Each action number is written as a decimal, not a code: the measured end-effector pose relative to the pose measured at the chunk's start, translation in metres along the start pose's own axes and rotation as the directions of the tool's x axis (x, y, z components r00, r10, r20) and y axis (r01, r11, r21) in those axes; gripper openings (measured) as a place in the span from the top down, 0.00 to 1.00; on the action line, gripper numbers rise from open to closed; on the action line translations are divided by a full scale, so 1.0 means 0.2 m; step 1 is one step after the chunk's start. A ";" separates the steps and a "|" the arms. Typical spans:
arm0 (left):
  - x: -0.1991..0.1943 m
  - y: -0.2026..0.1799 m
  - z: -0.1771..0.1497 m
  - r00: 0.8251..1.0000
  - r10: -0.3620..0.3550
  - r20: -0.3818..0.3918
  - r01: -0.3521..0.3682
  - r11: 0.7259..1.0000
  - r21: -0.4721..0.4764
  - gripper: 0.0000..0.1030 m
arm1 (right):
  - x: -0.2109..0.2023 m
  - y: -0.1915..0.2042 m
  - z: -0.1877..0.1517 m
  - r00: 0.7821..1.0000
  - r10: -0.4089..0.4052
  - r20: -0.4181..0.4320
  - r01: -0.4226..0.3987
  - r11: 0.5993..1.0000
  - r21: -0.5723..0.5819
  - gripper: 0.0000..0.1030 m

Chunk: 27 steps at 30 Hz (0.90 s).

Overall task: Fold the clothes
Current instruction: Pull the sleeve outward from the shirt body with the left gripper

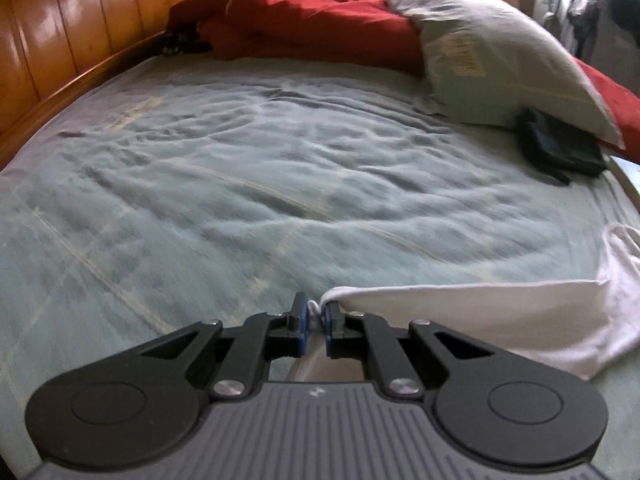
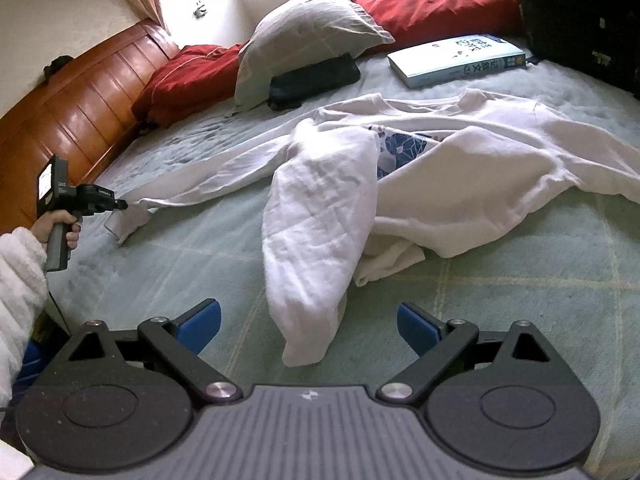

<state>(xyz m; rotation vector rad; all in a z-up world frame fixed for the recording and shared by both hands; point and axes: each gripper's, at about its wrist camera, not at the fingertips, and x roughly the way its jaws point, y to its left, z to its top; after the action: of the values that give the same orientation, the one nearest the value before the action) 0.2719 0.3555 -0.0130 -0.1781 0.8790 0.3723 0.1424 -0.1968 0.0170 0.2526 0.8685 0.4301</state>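
Wide bare stretch of pale green wrinkled bed sheet [image 1: 248, 168] lies ahead of the left tool [image 1: 316, 316], pressed together on a sleeve cuff of the crumpled white long-sleeved cotton shirt [image 2: 460, 176] mid-bed; right tool [image 2: 308, 320] spread, empty, near the other sleeve; grey pillow [image 2: 304, 28], book [image 2: 456, 58], orange wooden headboard [image 1: 60, 40] border the bed.

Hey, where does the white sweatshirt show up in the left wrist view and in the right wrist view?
Left wrist view: the white sweatshirt lies at lower right, its sleeve cuff pinched in the left gripper.
Right wrist view: it sprawls across the middle of the bed, one sleeve stretched left to the left gripper; the right gripper is open below it.
Shared landmark: the grey pillow with the dark folded item under it.
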 end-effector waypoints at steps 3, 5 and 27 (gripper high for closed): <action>0.06 0.04 0.06 0.999 0.033 -0.009 -0.033 0.999 -0.008 0.94 | 0.00 -0.01 0.02 1.000 -0.014 0.012 0.014 1.000 0.008 0.05; 0.09 0.07 0.11 0.998 0.058 -0.007 -0.058 0.998 -0.016 0.94 | 0.01 -0.02 0.03 1.000 -0.025 0.017 0.025 1.000 0.015 0.05; -0.03 0.16 0.15 0.998 0.028 0.051 -0.021 0.991 -0.136 0.44 | 0.03 -0.05 0.02 0.999 -0.007 0.031 0.005 0.999 0.052 0.05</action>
<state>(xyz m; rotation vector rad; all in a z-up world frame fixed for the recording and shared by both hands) 0.2765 0.3928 0.0105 -0.2816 0.8053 0.4584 0.1513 -0.2028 0.0116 0.3034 0.8502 0.3976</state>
